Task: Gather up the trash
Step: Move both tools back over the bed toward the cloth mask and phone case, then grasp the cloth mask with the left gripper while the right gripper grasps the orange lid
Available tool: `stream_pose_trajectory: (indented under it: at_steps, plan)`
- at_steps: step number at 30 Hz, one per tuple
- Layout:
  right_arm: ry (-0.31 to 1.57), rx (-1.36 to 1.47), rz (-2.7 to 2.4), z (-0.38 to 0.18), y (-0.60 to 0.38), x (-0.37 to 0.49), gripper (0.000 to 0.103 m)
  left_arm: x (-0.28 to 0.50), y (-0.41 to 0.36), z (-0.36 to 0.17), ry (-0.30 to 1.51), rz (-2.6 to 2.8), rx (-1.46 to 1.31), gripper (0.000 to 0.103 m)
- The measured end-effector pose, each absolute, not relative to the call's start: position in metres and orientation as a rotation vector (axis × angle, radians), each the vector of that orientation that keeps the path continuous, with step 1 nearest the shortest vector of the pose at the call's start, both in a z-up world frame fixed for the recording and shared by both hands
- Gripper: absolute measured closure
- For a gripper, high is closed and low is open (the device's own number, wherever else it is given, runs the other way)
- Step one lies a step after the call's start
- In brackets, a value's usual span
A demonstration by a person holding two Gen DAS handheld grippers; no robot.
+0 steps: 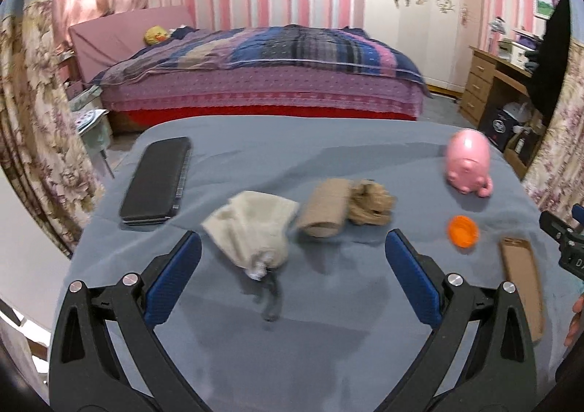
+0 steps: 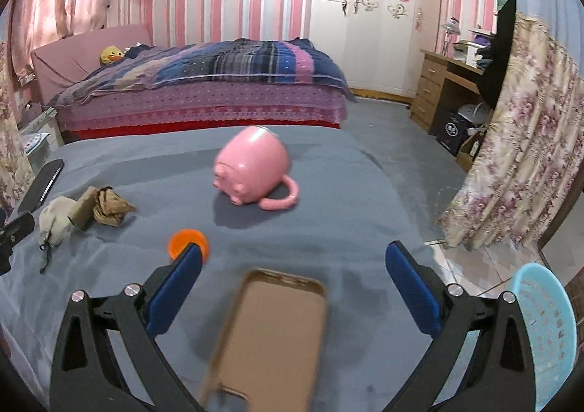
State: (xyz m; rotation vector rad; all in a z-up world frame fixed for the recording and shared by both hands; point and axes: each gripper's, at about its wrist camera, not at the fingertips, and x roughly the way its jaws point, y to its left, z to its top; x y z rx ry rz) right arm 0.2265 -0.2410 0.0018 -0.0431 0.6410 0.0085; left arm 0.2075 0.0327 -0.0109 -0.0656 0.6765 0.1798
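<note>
A: What did the left gripper point(image 1: 292, 251) look like?

B: Its 2 blue-padded fingers point(image 1: 174, 278) were spread wide over the near edge of the grey-covered table point(image 1: 328, 164), grasping nothing. A crumpled white tissue wad point(image 1: 252, 229) lay between them and just ahead, with a thin dark cord point(image 1: 272, 297) trailing from it toward the near edge.

A: And the rest of the trash?

B: Just beside the wad, on its right, lay a tan cardboard tube point(image 1: 326, 207) touching a crumpled brown paper ball point(image 1: 372, 206). All 3 sat around the middle of the table. An orange bottle cap point(image 1: 463, 230) lay nearer the right edge.

A: The right gripper point(image 2: 292, 284)?

B: Also released, jaws wide apart and empty. A tan phone case point(image 2: 270, 342) lay open side up on the near edge between its fingers, blurred. The cap showed just past the left fingertip.

A: Anything else on the table?

B: A pink pig-shaped mug point(image 2: 252, 167) lay on its side toward the far right corner, handle resting on the cloth. A black keyboard-like slab point(image 1: 157, 180) lay along the left edge. A light blue perforated basket point(image 2: 547, 331) sat off the table, beyond its right edge, at the lower right of the right wrist view.
</note>
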Motion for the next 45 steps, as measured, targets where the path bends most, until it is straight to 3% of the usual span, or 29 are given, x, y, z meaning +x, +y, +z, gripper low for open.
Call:
stream_pose_trajectory:
  at_steps: [12,32,38,40,42,45]
  plan:
    - [0.688,-0.059,0.032,-0.02,-0.223,0.252,0.005,0.217,0.103,-0.025,0.711,0.288,-0.16,0.006]
    - [0.748,-0.119,0.174,-0.042,-0.184,0.27,0.006,0.219,0.132,-0.041,0.773,0.354,-0.188,0.006]
    - [0.792,-0.115,0.228,-0.05,-0.169,0.281,0.027,0.222,0.135,-0.048,0.801,0.348,-0.178,0.006]
    - [0.818,-0.12,0.255,-0.055,-0.165,0.284,0.048,0.223,0.133,-0.05,0.804,0.338,-0.183,0.006]
    - [0.828,-0.117,0.267,-0.058,-0.165,0.284,0.06,0.225,0.13,-0.051,0.805,0.322,-0.189,0.006]
    - [0.819,-0.111,0.293,-0.058,-0.164,0.282,0.063,0.226,0.121,-0.052,0.795,0.31,-0.171,0.006]
